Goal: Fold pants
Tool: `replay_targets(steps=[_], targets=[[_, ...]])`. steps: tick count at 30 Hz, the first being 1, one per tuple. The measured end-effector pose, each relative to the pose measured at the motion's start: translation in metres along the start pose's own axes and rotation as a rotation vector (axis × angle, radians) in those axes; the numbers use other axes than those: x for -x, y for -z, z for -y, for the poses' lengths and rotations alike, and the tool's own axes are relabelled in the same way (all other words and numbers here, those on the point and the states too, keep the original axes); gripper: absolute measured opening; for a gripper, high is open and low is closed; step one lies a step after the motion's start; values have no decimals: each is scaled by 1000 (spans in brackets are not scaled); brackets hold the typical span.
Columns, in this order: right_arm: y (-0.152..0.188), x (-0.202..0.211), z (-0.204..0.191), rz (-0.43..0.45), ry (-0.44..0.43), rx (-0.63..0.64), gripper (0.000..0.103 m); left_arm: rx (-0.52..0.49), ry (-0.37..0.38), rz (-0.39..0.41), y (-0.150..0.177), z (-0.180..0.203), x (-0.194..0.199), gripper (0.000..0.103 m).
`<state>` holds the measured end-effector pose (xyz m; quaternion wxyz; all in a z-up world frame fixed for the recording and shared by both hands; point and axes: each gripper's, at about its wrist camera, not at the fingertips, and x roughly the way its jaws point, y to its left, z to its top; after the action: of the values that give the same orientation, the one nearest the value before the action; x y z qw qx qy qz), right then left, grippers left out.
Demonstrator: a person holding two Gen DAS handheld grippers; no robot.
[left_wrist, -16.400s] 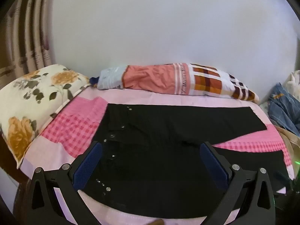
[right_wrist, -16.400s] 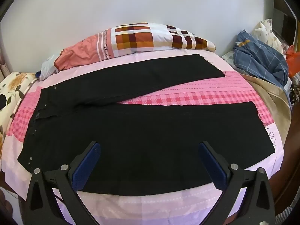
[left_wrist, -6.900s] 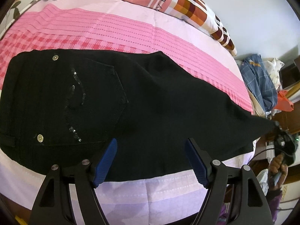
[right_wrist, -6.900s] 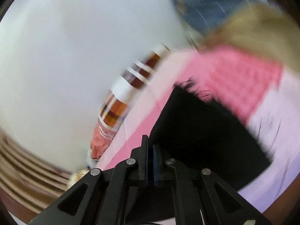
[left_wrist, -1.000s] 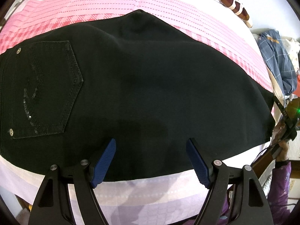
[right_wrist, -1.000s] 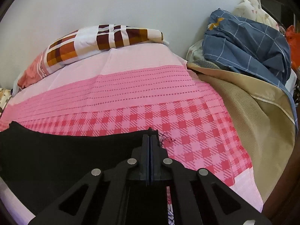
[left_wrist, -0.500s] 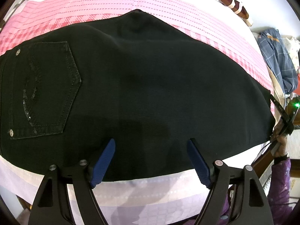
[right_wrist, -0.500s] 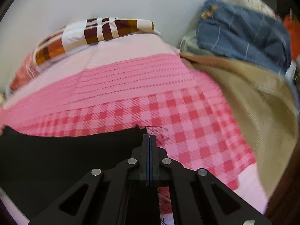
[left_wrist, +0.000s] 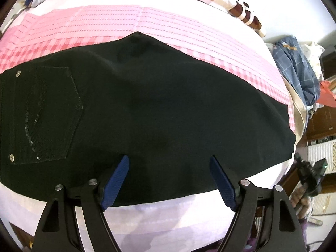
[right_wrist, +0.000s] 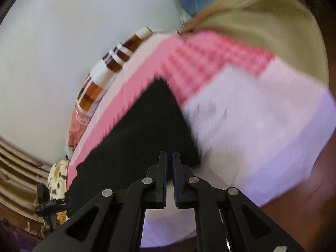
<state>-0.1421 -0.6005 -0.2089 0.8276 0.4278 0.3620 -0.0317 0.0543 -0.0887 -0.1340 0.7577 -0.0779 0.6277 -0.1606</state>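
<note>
Folding stage: black denim pants (left_wrist: 159, 105) lie leg-over-leg, flat on the pink checked bed sheet (left_wrist: 147, 21); my guess is the lengthwise fold comes next.
Left tool (left_wrist: 169, 180): mine, spread wide, holding nothing, poised over the near edge of the pants.
Pocket end: stitched back pocket (left_wrist: 44, 115) and waistband sit far left.
Handling: soft, limp, fairly heavy cloth, not fragile; it should drape, so I'd pinch both layers at the hem corner.
Right tool (right_wrist: 169, 163): mine, parted by a narrow gap at the hem, gripping nothing that I can see.
</note>
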Motion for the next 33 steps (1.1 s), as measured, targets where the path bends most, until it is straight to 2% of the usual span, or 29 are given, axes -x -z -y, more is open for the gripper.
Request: replay_targets(steps=[3,8,13,15,16,17,21,24,26,27,29,33], targets=[[5,-5,-1,19,-57,-26,8,-23,-14,-17,1,4,0,79],[2,-17,-6,-8,-13,-26,8,-27,-23,-9,4,8,3,79],[4,-16,-8,14,-13,-54,20,4,-13,-3,9,-1,7,79],[4,-12,-6,49,-13,-97,24,13,-11,-12,10,-3,6,79],[4,-9,-5,68,-22,-110,30,16,-9,-14,11,-4,6,79],[4,-9,-4,67,-39,-109,32,18,-7,-9,11,-5,8,79],[3,-15,0,53,-94,-150,36,10,-9,4,12,-5,12,79],[7,-20,-2,46,-136,-167,36,12,-2,-1,13,-4,11,79],[13,-25,-4,19,-221,-189,36,7,-3,-5,14,-2,11,79],[16,-26,-6,16,-232,-189,36,3,-7,-3,14,-2,12,79],[21,-24,-8,29,-167,-171,31,0,-10,6,14,-1,16,79],[18,-13,11,102,-159,-265,30,9,-7,10,14,-4,18,79]])
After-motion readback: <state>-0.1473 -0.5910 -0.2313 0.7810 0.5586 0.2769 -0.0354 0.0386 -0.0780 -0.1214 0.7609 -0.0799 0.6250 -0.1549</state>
